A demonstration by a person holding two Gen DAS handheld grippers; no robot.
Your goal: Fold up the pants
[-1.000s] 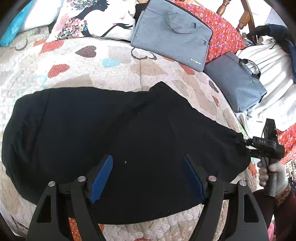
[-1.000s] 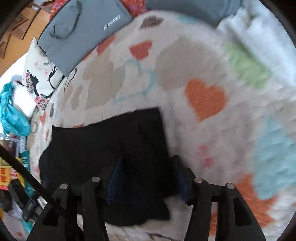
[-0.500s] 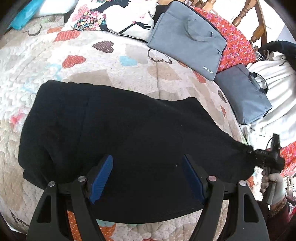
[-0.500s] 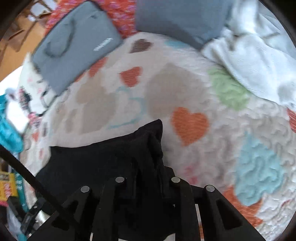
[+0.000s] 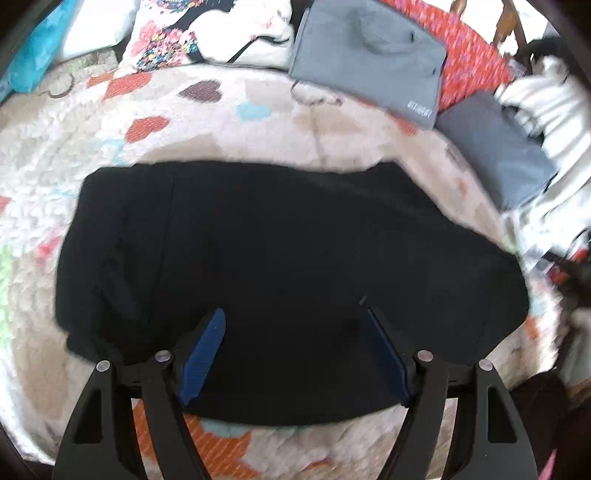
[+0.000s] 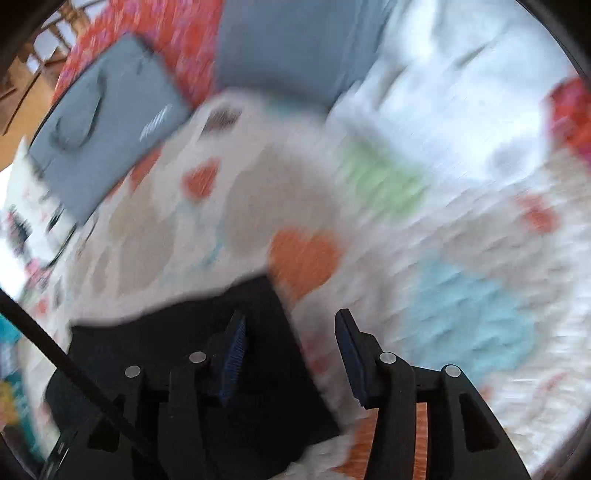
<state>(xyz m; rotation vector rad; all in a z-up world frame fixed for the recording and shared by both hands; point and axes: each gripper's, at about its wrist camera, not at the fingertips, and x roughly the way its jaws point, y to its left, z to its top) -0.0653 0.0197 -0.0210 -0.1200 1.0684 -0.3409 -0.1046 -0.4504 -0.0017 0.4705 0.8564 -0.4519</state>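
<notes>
- The black folded pants (image 5: 288,280) lie flat as a wide dark slab in the middle of the cream quilted bedspread with coloured hearts (image 5: 229,125).
- The left gripper (image 5: 293,354) hangs over the near edge of the cloth, its blue-padded fingers (image 5: 205,350) spread wide apart and holding nothing.
- The right gripper (image 6: 291,354) sits at the right end of the pants (image 6: 192,347); its tongs are apart too, one blue pad over the black fabric, the other over bare quilt (image 6: 461,258) just beside the cloth's edge. The picture from that side is heavily blurred.
- At the far side of the bed a grey fabric laptop bag with a handle (image 5: 369,55) lies on a red flowered cloth (image 5: 469,59), with a second grey bag (image 5: 495,147) to its right.
- A white pillow printed with a floral figure (image 5: 207,33) rests far left, next to something turquoise (image 5: 37,55).
- Rumpled white bedding (image 5: 554,122) is heaped at the far right.
</notes>
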